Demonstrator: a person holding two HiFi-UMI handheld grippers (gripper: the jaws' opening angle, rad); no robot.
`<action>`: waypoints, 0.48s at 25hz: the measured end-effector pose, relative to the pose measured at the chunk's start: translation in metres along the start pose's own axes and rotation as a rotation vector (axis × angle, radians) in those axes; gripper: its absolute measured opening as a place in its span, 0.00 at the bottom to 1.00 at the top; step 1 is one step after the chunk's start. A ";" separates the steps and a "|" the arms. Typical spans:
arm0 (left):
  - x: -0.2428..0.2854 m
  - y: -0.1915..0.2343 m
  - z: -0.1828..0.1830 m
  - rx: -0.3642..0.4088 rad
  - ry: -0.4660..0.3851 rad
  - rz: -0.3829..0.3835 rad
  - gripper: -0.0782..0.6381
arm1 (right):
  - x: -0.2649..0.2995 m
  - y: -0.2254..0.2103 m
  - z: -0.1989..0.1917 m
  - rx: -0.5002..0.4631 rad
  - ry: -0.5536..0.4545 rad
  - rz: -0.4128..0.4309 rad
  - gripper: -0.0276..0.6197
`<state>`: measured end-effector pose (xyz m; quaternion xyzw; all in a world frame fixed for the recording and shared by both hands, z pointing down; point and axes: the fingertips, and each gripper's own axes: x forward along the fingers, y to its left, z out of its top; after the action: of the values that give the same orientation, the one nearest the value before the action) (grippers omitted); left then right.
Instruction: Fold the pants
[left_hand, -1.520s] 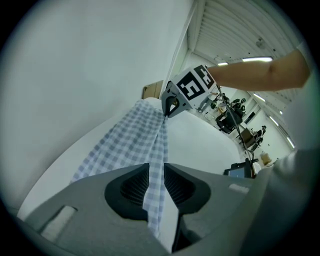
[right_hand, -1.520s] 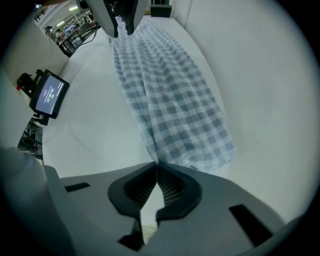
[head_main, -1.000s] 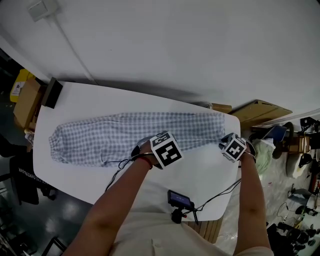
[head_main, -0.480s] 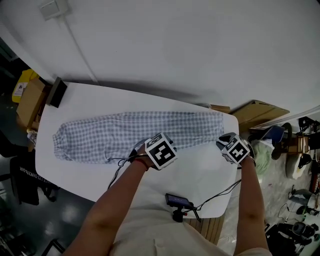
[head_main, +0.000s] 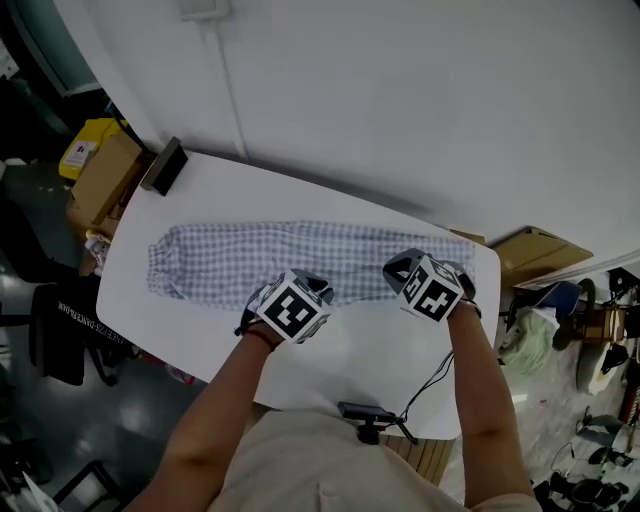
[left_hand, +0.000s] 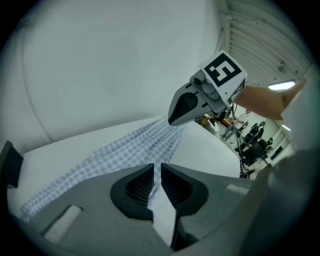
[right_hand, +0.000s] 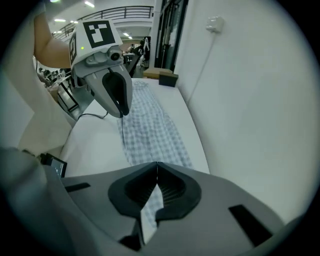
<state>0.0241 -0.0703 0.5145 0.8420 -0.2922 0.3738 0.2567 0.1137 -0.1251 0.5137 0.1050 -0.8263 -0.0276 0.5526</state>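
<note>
my left forearm (head_main: 215, 400) and right forearm (head_main: 475, 370) stretch forward, bare, with the wrists bent so both tools point steeply down. my right hand-held gripper (right_hand: 156, 167) has just been closing; its jaws meet at the tips, pinching the pants (right_hand: 150, 125). my left hand-held gripper (left_hand: 156, 167) has been closing too, down to a thin gap, seemingly with cloth in it.

Pants (head_main: 230, 262): we see a small pale-blue and white check all over.
Table (head_main: 385, 345): we read it as plain white.
Wall (head_main: 420, 100): plain white too.
Box (head_main: 105, 182): we see cardboard brown.
Package (head_main: 88, 145): we see bright yellow.
Floor (head_main: 40, 440): dark grey.
</note>
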 end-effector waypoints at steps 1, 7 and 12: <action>-0.011 0.006 -0.008 -0.014 -0.005 0.019 0.17 | 0.005 0.006 0.020 -0.020 -0.018 0.007 0.07; -0.074 0.044 -0.059 -0.219 -0.141 0.060 0.15 | 0.046 0.056 0.122 -0.135 -0.065 0.088 0.07; -0.115 0.068 -0.106 -0.273 -0.159 0.133 0.15 | 0.067 0.090 0.195 -0.228 -0.084 0.134 0.07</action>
<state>-0.1360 -0.0141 0.5022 0.8050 -0.4149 0.2789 0.3194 -0.1028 -0.0649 0.5129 -0.0151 -0.8454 -0.0888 0.5264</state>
